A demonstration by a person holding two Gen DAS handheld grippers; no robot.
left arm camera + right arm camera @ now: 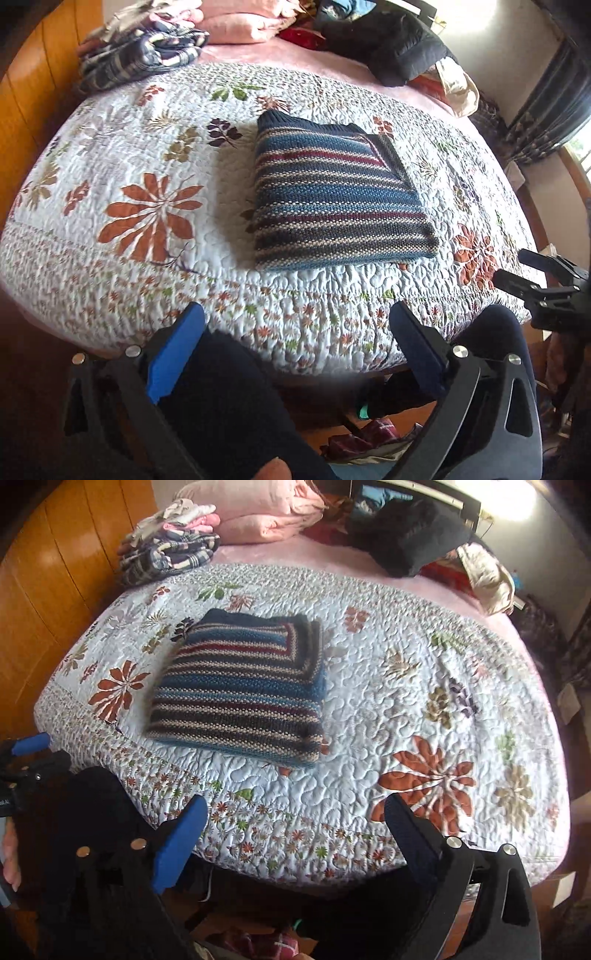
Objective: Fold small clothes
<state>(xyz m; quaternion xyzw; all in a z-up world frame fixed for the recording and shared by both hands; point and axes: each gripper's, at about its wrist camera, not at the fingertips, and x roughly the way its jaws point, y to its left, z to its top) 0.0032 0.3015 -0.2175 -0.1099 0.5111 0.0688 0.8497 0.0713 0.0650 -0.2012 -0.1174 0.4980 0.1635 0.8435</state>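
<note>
Right now your left gripper [295,350] has its jaws spread wide with nothing between them, hanging off the near edge of the bed, and your right gripper [295,830] is the same: jaws apart, holding nothing, also back from the near edge. In the left wrist view you can see the right gripper's dark fingers at the far right, just off the bed's corner; in the right wrist view the blue pad of your left gripper shows at the far left.

Beyond both pairs of jaws, the striped sweater [332,199] lies folded into a neat rectangle on the flowered quilt [147,166], well apart from either gripper. It sits flat, nearer the front half of the bed, its dark ribbed hem toward the far side.

Farther back, a folded plaid garment [170,554] rests at the far left corner of the quilt with pink and white pieces stacked on it. Pink bedding [258,513] is piled behind it, and a black jacket [406,531] lies heaped at the far right. Wooden panelling [55,583] runs along the left.
</note>
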